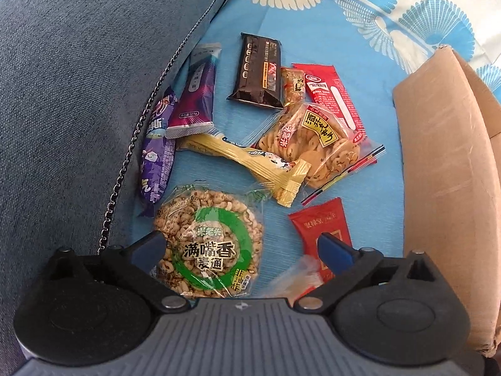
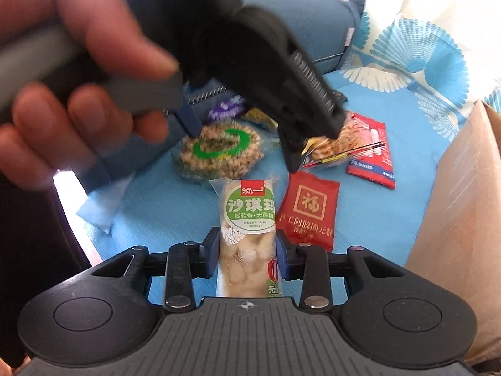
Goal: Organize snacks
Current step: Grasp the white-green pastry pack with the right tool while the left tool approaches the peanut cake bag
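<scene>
The right hand-held gripper [image 2: 247,252] clamps the sachima bar [image 2: 249,235]; the left hand-held gripper [image 1: 242,252] gapes over the round puffed-grain cake [image 1: 208,244].

left gripper [image 1: 241,252] | fingers [image 1: 149,248] spread wide | over round cereal cake [image 1: 208,249]

Both rigs look the same: left hand-held gripper [image 1: 241,249] and right hand-held gripper [image 2: 245,252] have black linkage arms, silver rivets, blue pads [image 1: 333,250], ribbed grey bodies with a crosshair mark.
</scene>
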A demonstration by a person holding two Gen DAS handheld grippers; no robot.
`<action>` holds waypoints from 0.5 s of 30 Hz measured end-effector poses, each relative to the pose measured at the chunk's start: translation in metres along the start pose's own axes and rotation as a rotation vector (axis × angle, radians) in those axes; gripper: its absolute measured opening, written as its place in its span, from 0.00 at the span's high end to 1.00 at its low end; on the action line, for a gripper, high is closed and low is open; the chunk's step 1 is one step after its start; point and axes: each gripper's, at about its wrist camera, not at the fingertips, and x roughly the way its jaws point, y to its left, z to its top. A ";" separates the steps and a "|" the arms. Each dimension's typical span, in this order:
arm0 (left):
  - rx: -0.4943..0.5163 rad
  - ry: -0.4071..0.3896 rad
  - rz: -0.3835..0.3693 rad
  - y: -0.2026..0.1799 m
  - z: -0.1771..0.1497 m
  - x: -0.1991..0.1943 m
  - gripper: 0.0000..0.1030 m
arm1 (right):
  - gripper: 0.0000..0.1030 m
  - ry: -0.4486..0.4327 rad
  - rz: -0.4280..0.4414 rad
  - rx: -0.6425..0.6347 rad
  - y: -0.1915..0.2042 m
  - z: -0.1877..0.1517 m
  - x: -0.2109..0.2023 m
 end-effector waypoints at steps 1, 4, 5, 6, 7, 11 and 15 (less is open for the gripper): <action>0.000 -0.002 0.001 -0.001 0.000 0.000 0.00 | 0.63 0.003 -0.008 0.027 -0.003 0.000 -0.002; 0.013 -0.032 -0.057 -0.003 0.001 -0.003 0.01 | 0.63 0.043 -0.055 0.112 -0.013 -0.001 -0.001; 0.023 -0.042 -0.102 -0.005 0.001 -0.006 0.01 | 0.63 0.058 -0.065 0.138 -0.018 -0.002 0.001; 0.031 -0.049 -0.135 -0.006 0.000 -0.009 0.01 | 0.63 0.070 -0.077 0.162 -0.021 -0.003 0.003; 0.035 -0.052 -0.135 -0.007 -0.001 -0.010 0.01 | 0.63 0.073 -0.079 0.171 -0.022 -0.004 0.004; -0.012 -0.031 -0.052 0.000 0.000 -0.004 0.01 | 0.61 0.083 -0.070 0.195 -0.021 -0.003 0.009; 0.004 -0.027 -0.006 0.001 -0.002 -0.002 0.01 | 0.58 0.088 -0.056 0.214 -0.026 -0.006 0.010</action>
